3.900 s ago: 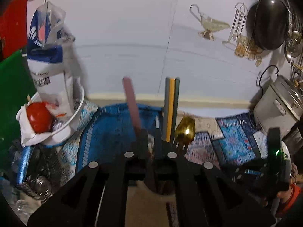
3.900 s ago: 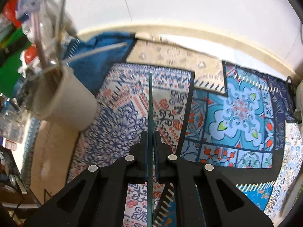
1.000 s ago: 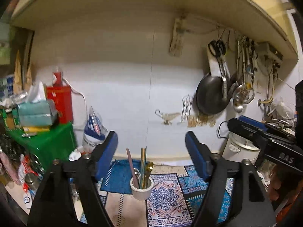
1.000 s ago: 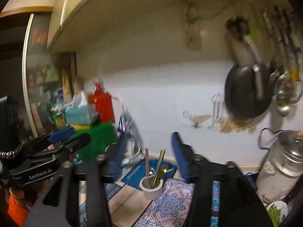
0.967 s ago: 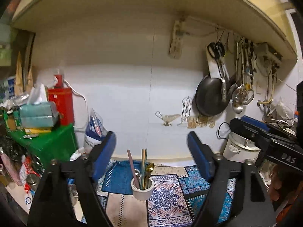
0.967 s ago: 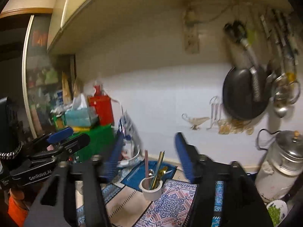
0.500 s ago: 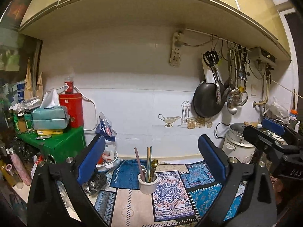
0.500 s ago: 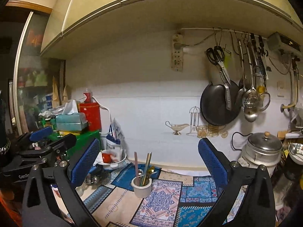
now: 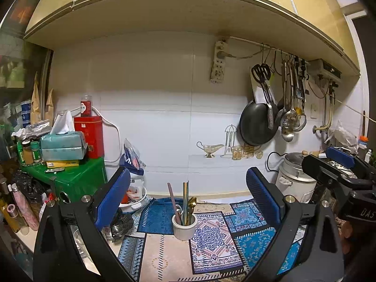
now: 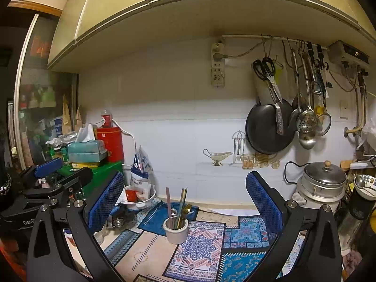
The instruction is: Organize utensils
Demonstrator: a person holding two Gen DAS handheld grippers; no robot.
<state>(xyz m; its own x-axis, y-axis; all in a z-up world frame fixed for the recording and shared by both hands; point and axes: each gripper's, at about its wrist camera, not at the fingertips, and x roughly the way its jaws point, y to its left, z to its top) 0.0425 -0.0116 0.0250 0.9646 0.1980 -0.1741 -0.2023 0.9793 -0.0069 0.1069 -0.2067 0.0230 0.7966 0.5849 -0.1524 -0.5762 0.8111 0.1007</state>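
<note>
A white utensil cup [image 9: 184,227] stands on the patterned mat [image 9: 211,242] on the counter. It holds a pink stick, green and yellow chopsticks and a gold spoon [image 9: 192,202]. It also shows in the right wrist view [image 10: 175,232]. My left gripper [image 9: 188,199] is open and empty, held back from the cup. My right gripper [image 10: 185,197] is open and empty, also held back. Each gripper shows at the edge of the other's view: the right one [image 9: 338,169] and the left one [image 10: 54,176].
A green box [image 9: 70,181] with a tissue pack and red tin stands at left. A white bowl [image 9: 134,204] with a bag sits beside it. A pot with lid [image 10: 322,183] stands at right. A pan [image 9: 256,124] and ladles hang on the wall.
Both grippers have drawn back and up from the cup, so it looks smaller. Their jaws went from shut, the right on a thin stick, to wide open.
</note>
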